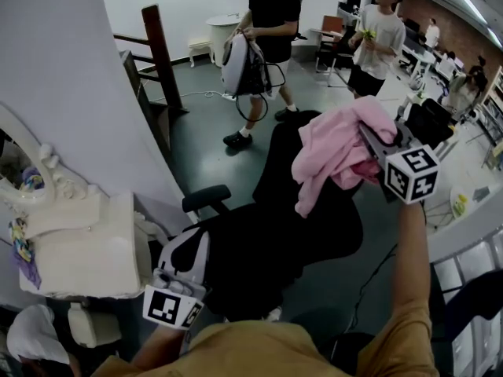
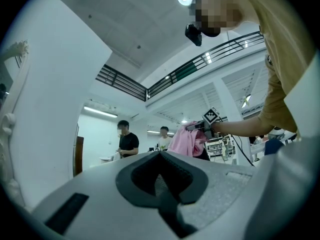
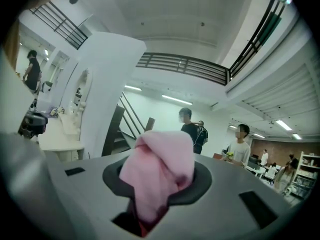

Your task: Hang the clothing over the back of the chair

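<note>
Pink clothing (image 1: 334, 151) hangs bunched from the right gripper (image 1: 377, 144), whose jaws are clamped narrowly on a fold of the cloth. It is held up beside the top of the black office chair (image 1: 267, 242), against the chair's back (image 1: 287, 159) in the head view; whether cloth and back touch cannot be told. The left gripper (image 1: 189, 250) sits low near the chair's armrest (image 1: 206, 199), with its jaws closed together and nothing between them.
</note>
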`<move>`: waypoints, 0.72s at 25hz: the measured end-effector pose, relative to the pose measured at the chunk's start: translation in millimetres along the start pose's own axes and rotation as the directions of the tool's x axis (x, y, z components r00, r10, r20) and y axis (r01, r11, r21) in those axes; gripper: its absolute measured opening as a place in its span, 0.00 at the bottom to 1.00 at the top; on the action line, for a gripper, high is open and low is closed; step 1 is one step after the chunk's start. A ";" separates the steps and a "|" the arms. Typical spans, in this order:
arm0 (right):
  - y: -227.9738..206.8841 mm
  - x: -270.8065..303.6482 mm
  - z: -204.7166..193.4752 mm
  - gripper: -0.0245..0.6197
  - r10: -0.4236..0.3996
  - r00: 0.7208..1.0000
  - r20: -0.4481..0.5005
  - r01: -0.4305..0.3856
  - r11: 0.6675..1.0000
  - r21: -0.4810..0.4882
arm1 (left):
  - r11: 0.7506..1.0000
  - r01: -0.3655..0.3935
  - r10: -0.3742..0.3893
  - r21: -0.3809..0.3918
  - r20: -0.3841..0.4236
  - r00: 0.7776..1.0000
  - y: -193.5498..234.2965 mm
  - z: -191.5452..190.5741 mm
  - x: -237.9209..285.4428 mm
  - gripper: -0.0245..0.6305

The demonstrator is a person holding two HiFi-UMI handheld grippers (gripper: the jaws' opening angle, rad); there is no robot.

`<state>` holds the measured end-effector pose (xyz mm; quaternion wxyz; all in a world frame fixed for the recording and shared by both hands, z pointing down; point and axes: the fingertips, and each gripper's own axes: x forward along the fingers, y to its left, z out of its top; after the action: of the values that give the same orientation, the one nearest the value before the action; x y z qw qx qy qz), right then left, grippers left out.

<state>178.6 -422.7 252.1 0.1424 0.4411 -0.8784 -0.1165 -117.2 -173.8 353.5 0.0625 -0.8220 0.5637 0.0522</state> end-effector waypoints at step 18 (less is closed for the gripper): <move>-63.4 19.3 -71.3 0.25 0.018 0.999 -0.036 -0.004 0.941 0.339 | 0.999 -0.025 0.026 0.022 -0.020 0.999 -6.4 -6.3 16.7 0.04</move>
<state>239.7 -480.9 300.4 0.0820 0.4563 -0.8849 0.0456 -105.1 -187.8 357.3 0.0651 -0.8145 0.5752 0.0387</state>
